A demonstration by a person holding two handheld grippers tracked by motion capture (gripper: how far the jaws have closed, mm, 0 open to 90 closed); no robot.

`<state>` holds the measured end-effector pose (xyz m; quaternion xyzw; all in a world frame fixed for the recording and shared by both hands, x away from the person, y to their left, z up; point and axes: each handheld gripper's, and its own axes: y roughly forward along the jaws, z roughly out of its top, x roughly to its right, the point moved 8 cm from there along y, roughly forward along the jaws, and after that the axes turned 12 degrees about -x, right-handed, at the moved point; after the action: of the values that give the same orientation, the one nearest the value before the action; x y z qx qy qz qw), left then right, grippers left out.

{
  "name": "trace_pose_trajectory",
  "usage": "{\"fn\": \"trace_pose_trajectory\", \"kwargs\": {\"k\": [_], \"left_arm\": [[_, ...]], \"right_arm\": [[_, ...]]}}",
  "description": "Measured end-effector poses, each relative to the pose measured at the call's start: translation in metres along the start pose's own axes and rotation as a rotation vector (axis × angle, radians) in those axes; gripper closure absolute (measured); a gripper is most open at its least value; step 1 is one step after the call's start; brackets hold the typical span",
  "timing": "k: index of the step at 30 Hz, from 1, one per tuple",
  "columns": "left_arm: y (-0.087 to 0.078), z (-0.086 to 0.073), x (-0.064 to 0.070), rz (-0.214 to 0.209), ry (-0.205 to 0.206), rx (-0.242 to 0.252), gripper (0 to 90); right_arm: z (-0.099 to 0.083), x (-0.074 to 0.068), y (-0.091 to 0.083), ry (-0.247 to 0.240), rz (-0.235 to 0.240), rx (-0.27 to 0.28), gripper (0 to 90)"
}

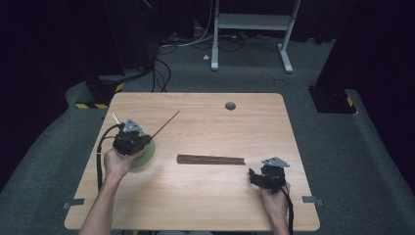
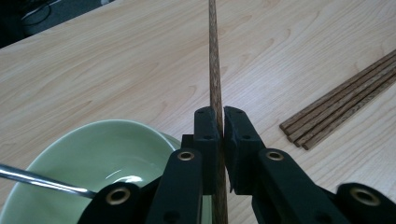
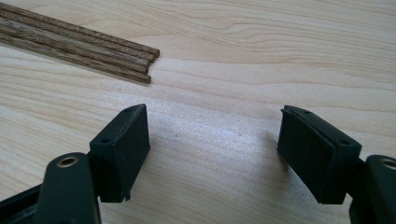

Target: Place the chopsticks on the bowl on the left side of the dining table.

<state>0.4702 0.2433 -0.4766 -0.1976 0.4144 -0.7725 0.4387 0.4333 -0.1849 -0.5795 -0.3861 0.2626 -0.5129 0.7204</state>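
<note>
Near the worktop's left edge: green bowl (image 2: 88, 158) holds one metal rod (image 2: 42, 183), otherwise bare inside. Left tongs (image 2: 221, 123) sit above its rim, clamped on a single wooden chopstick (image 2: 215, 60) pointing toward the far edge. Chopstick bundle (image 1: 210, 159) lies mid-worktop. Right tongs (image 3: 212, 144) near the front right corner, jaws wide apart, just short of the bundle's end.
</note>
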Motion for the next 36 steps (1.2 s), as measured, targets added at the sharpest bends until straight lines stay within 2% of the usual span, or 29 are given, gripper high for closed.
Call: {"fn": "trace_pose_trajectory", "kwargs": {"k": [4, 11, 20, 23, 29, 36], "left_arm": [[-0.004, -0.004, -0.004, 0.005, -0.011, 0.013, 83.8], [-0.003, -0.015, -0.016, 0.017, -0.030, -0.005, 83.8], [-0.008, -0.028, -0.032, 0.049, -0.058, -0.011, 83.9], [-0.009, -0.030, -0.036, 0.065, -0.054, -0.015, 83.9], [-0.005, -0.037, -0.042, 0.087, -0.048, -0.042, 83.8], [-0.004, -0.045, -0.053, 0.094, -0.077, -0.040, 83.8]], "right_arm": [[0.000, 0.000, 0.000, 0.000, 0.000, 0.000, 24.5], [0.000, 0.000, 0.000, 0.000, 0.000, 0.000, 24.5], [0.000, 0.000, 0.000, 0.000, -0.001, 0.000, 24.6], [0.000, 0.000, 0.000, 0.001, -0.001, 0.000, 24.5], [0.000, 0.000, 0.000, 0.001, -0.001, 0.000, 24.6], [0.000, 0.000, 0.000, 0.002, -0.001, 0.000, 24.6]]}}
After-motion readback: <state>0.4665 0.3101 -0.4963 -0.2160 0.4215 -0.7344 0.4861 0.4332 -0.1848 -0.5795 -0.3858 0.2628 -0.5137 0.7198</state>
